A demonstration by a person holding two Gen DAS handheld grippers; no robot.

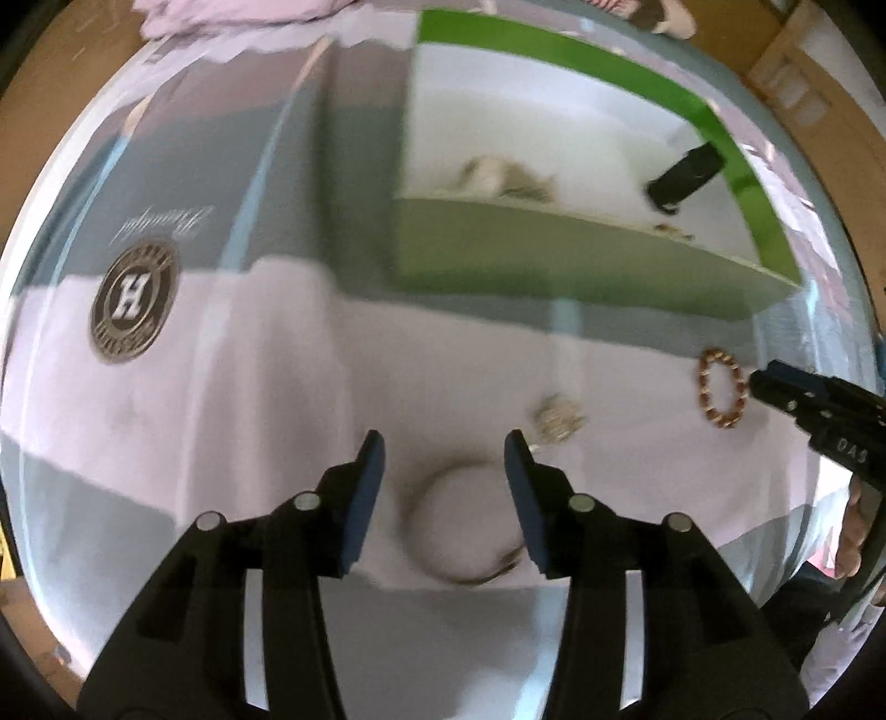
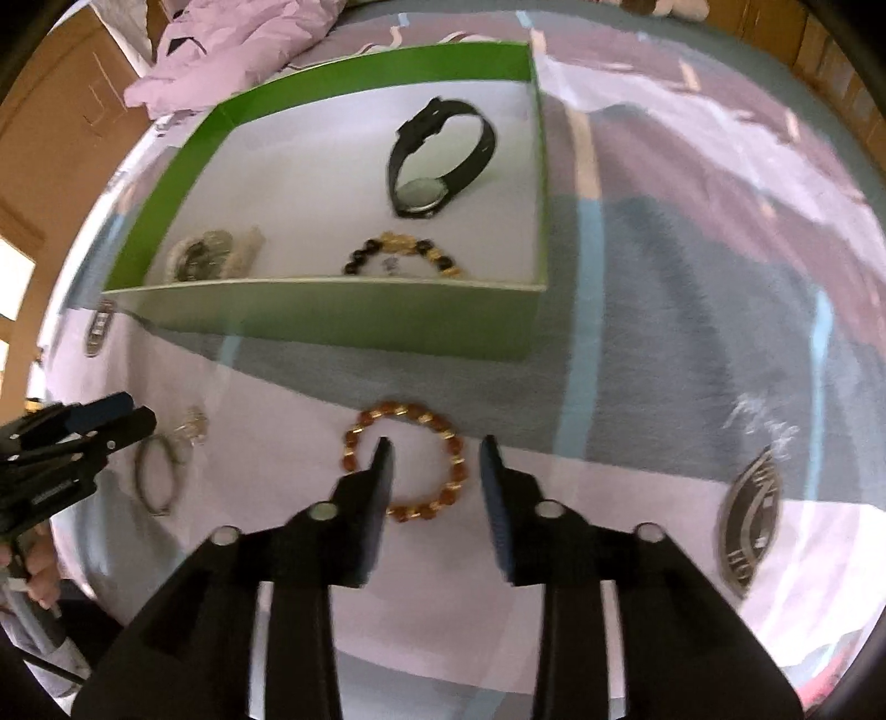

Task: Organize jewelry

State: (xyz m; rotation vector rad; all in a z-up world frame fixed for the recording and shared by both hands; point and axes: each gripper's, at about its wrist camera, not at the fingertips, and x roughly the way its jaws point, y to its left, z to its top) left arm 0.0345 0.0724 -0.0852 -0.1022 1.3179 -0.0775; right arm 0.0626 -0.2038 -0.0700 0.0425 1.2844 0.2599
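My left gripper (image 1: 446, 448) hangs open, pointing steeply down over a thin metal bangle (image 1: 411, 512) that lies on the sheet between and below its fingers, untouched. A small silvery piece (image 1: 556, 421) lies just right of it. My right gripper (image 2: 436, 448) is open over an amber and gold bead bracelet (image 2: 426, 415); its left finger stands inside the ring, the pads not pressing. The green box (image 2: 332, 321) behind holds a black watch (image 2: 437, 160), a black and gold bead bracelet (image 2: 404, 255) and a silvery watch (image 2: 205, 255). Each view shows the other gripper (image 1: 761, 382) (image 2: 135, 412).
Everything lies on a lilac and grey-blue bedsheet with round "H" emblems (image 1: 133, 302) (image 2: 750, 515). A crumpled lilac cloth (image 2: 221, 50) lies behind the box. Cardboard boxes (image 2: 50, 111) stand around the bed. A person's hand (image 2: 39, 570) holds the left gripper.
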